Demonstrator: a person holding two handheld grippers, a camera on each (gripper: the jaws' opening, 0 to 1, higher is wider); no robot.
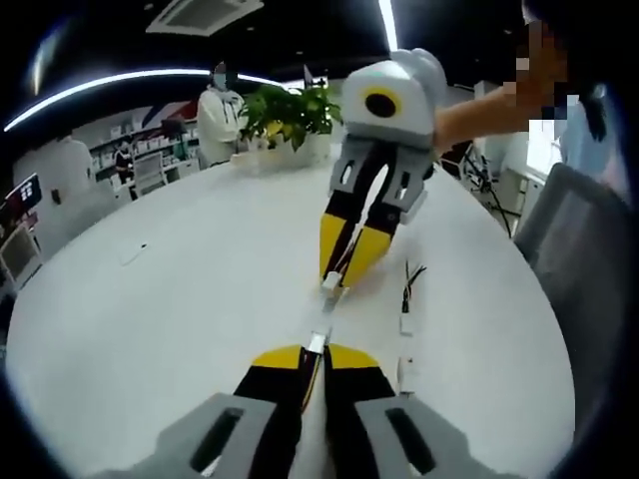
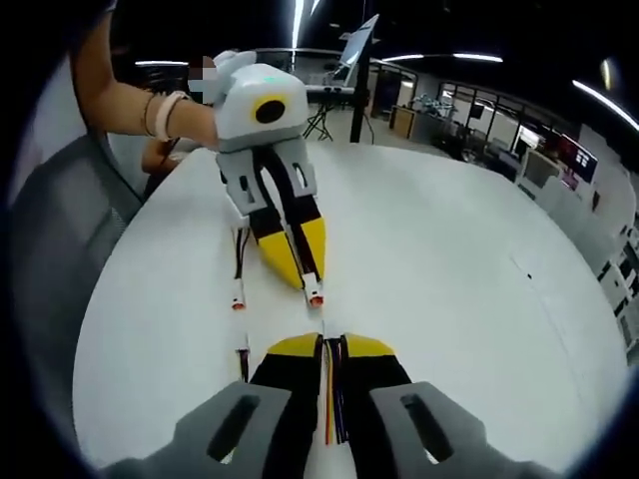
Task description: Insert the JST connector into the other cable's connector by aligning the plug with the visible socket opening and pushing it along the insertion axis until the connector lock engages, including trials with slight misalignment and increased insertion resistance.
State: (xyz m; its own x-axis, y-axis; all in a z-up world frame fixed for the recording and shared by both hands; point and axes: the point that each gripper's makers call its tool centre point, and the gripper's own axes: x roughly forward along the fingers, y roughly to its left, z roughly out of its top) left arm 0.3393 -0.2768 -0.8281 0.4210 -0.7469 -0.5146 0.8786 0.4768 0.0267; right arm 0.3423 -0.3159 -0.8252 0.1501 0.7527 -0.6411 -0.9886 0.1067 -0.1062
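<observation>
Alignment, not yet insertion. Left gripper (image 1: 315, 351) clamped tight on a white connector (image 1: 318, 342), with the cable trailing back between the jaws. Right gripper (image 1: 345, 267) closed likewise on the mating connector (image 1: 331, 283), reaching in from the far side. Tip to tip across a narrow gap, near but apart, roughly on one line.

From the right gripper view: right gripper (image 2: 324, 349) pinched around red, yellow and black wires (image 2: 331, 404). Opposite, left gripper (image 2: 308, 271) with the white connector (image 2: 315, 296) poking out past the yellow tips. Cannot tell plug from socket at this size.

Next, by judgement: calls for squaring the two faces, then a straight push along the shared axis until the lock catches. Likely needs a firm hold on both sides, with some risk of wires slipping or bending under added resistance.

Open room plentiful. White round table (image 1: 150, 299) bare to the left and toward the far side in the left gripper view. Two spare cables (image 1: 405, 299) lying just right of the meeting point, near enough to snag on a sideways drift. Table edge well off to the right, grey chair (image 1: 584, 249) beyond it. Potted plant (image 1: 290, 115) at the far rim, well apart from the work.
</observation>
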